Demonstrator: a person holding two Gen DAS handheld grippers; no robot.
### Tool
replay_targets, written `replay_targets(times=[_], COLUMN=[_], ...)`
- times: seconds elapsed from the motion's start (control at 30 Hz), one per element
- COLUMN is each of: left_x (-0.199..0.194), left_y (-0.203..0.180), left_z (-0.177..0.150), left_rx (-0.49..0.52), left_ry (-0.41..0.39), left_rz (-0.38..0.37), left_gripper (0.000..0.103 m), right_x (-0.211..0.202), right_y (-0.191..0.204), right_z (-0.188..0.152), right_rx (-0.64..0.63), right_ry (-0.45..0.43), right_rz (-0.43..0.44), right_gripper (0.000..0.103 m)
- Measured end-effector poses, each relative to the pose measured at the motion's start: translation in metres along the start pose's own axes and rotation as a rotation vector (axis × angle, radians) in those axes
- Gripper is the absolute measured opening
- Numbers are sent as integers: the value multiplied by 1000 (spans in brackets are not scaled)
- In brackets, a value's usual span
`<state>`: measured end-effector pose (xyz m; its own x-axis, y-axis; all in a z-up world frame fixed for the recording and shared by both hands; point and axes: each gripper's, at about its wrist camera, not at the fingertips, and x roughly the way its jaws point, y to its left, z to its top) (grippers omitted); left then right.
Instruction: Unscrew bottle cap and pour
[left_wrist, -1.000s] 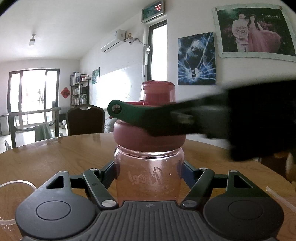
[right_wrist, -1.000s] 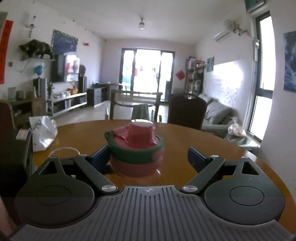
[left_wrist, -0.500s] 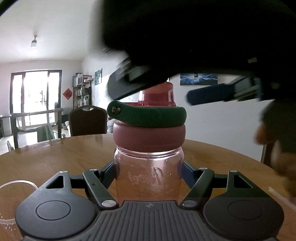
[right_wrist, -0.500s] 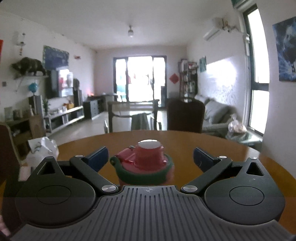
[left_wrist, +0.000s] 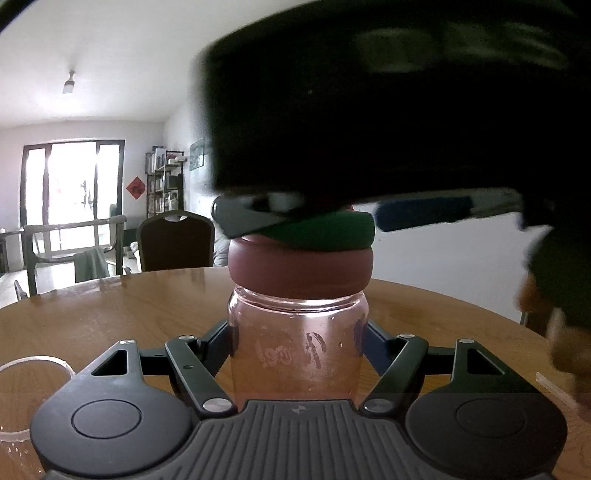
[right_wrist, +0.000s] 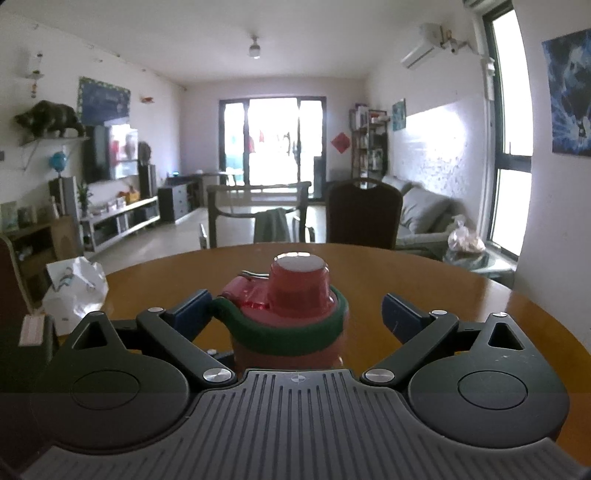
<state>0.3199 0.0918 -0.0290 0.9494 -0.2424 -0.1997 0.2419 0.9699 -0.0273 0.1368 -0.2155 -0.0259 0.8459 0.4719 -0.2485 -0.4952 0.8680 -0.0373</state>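
Left gripper (left_wrist: 298, 354) clamped on clear pink plastic bottle (left_wrist: 298, 354), upright on round wooden table (left_wrist: 110, 306), steadying for unscrewing | right gripper (right_wrist: 295, 314) spread wide, straddling red screw cap with green strap (right_wrist: 291, 310), apparently not yet gripping.

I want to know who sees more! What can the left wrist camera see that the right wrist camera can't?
Only the left wrist view shows the bottle's clear pink body, squeezed between the left tongs, and a clear cup rim.

Only the right wrist view shows the red spout cover from above, the white bag, and the right tongs open around the cap.

Both show the green ring, the wooden table and a dark chair.
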Motion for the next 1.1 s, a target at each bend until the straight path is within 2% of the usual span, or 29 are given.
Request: replay_targets(times=[0.23,0.4,0.47,0.6,0.7,0.97,1.1], left_x=[5,-3,-1,0,-9,-35,-55], left_y=[2,-2,-1,-3,-18,-46,-65], left_z=[-4,-3,-3,-2,-4,-2,1], left_rx=[10,14,14,15,15,12,11], left_ry=[4,3,3,2,2,3,3], left_rz=[-1,-2,-2,0,3,-1,0], left_gripper=[72,72,72,72,72,72,71], right_x=[-27,-39,-44,-40,-30,-33,-36], right_y=[-17,-40,-42,-23,-14,-29,-45], right_z=[-9,-10,-8,-5,-4,-7,-7], right_rx=[4,27,49,1,-33,-28,-27], right_ry=[-3,-19,-46,-53,-31,-21,-30], right_rz=[-17,-87,-37,74,73,27,-76], right_gripper=[98,96,95,95,94,97,97])
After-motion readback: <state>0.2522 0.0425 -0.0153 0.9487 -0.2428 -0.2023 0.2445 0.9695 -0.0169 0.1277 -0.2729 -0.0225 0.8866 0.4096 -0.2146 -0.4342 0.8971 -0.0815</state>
